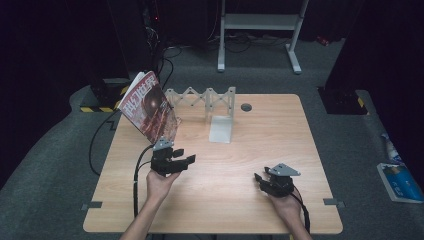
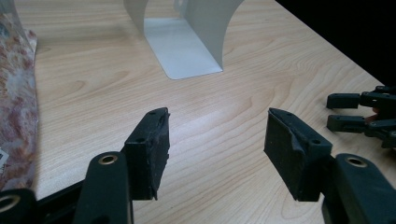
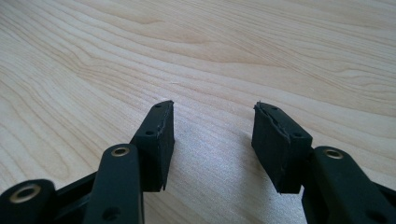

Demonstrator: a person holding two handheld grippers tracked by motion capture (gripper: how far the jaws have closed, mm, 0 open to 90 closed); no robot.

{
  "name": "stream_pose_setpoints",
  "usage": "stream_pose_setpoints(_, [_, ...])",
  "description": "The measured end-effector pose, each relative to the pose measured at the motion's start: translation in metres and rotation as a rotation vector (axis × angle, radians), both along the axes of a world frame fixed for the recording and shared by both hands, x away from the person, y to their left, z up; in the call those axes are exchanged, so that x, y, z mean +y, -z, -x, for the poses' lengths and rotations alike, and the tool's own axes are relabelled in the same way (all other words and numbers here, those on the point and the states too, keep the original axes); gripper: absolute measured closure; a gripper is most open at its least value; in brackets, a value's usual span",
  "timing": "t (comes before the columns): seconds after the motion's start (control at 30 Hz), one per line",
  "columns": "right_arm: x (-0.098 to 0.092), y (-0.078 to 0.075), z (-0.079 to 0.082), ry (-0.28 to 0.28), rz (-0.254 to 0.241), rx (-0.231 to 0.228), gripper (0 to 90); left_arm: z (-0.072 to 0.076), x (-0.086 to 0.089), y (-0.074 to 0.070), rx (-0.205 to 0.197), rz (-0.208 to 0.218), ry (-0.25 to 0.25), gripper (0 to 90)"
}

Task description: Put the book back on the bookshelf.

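Note:
A magazine (image 1: pixel 149 105) with a red and white cover stands tilted at the table's back left; its edge (image 2: pixel 16 98) shows at the left of the left gripper view. A white L-shaped bookend (image 1: pixel 220 129) stands mid-table, ahead of my left gripper (image 1: pixel 186 156), and appears in that gripper's view (image 2: pixel 187 51) too. My left gripper (image 2: pixel 217 114) is open over bare wood, just in front of the magazine. My right gripper (image 1: pixel 260 176) rests near the front right, open (image 3: pixel 213 105), nothing between its jaws. It also appears (image 2: pixel 359 114) at the right edge of the left gripper view.
A grey accordion-style rack (image 1: pixel 200 96) stands along the table's back edge behind the bookend. A round cable hole (image 1: pixel 246 107) sits to its right. The wooden table (image 1: pixel 270 140) has bare room between and beyond the grippers. Cables trail off the left side.

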State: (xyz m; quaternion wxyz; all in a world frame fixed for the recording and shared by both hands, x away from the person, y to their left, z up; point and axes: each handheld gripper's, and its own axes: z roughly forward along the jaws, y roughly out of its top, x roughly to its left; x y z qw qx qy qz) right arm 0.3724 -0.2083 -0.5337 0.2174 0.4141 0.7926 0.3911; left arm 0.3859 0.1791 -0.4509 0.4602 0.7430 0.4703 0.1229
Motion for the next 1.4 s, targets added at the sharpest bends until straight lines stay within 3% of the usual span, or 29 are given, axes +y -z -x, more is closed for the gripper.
stream_pose_setpoints(0.17, [0.0,0.0,0.0,0.0,0.0,0.0,48.8,-0.002,-0.002,0.006,0.001,-0.021,-0.002,42.0])
stream_pose_setpoints(0.4, [0.0,0.0,0.0,0.0,0.0,0.0,48.9,-0.005,-0.006,0.013,0.01,-0.019,-0.009,42.3])
stream_pose_setpoints(0.87, [0.0,0.0,0.0,0.0,0.0,0.0,48.9,-0.01,-0.007,0.028,0.032,-0.045,-0.051,42.4])
stream_pose_setpoints(1.4, [0.0,0.0,0.0,0.0,-0.001,0.0,48.8,-0.017,-0.008,0.045,0.03,-0.079,-0.099,42.4])
